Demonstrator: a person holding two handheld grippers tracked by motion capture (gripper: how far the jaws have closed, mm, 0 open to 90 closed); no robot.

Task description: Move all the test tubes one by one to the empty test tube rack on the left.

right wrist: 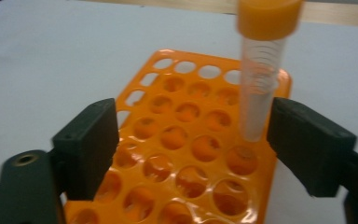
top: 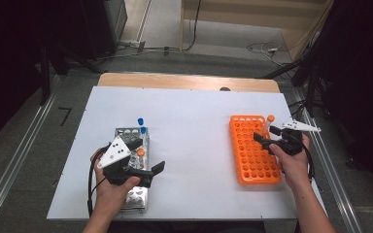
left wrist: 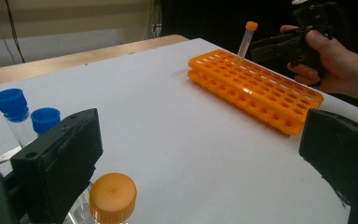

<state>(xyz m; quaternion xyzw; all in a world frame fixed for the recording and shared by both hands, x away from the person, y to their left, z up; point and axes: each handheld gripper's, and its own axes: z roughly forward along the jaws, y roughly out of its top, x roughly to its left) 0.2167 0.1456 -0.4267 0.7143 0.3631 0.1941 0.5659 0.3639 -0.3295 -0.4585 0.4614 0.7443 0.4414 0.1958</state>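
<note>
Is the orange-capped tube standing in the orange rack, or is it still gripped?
Standing in the rack, slightly tilted: the tube sits in a hole, and the right gripper pads stand clear of it.

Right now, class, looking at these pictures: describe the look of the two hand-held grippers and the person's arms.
Both are black. The left gripper has blocky, flat-faced black jaws, a white three-cornered plate with dark holes on top, and a black cable looping by the wrist. The right gripper carries a similar pale plate and a black cable. Both forearms are bare, with no sleeves in view.
</note>
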